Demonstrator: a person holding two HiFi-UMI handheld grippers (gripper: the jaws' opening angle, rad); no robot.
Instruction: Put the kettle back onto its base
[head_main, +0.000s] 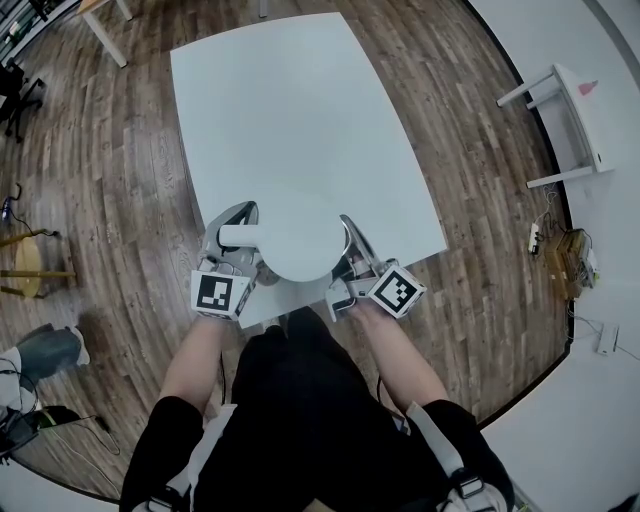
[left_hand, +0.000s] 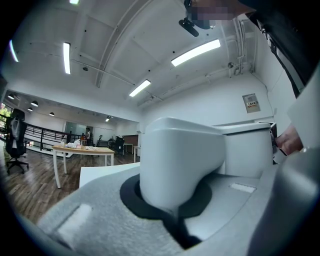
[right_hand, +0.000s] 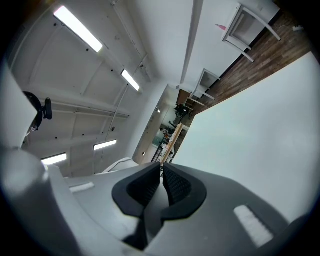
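A white kettle (head_main: 295, 240) stands near the front edge of the white table (head_main: 280, 100); from above I see its round lid. Its handle (head_main: 238, 236) sticks out to the left, and my left gripper (head_main: 238, 222) is shut on it. In the left gripper view the handle (left_hand: 180, 160) fills the space between the jaws, with the kettle body (left_hand: 247, 150) behind. My right gripper (head_main: 350, 232) sits close beside the kettle's right side, shut with nothing between its pads (right_hand: 161, 175). No base shows in any view.
Wood floor surrounds the table. A white bench (head_main: 565, 110) and a power strip with a box (head_main: 560, 255) lie to the right. A wooden stool (head_main: 30, 265) is on the left. A wooden desk (left_hand: 82, 150) and an office chair (left_hand: 15, 140) stand far off.
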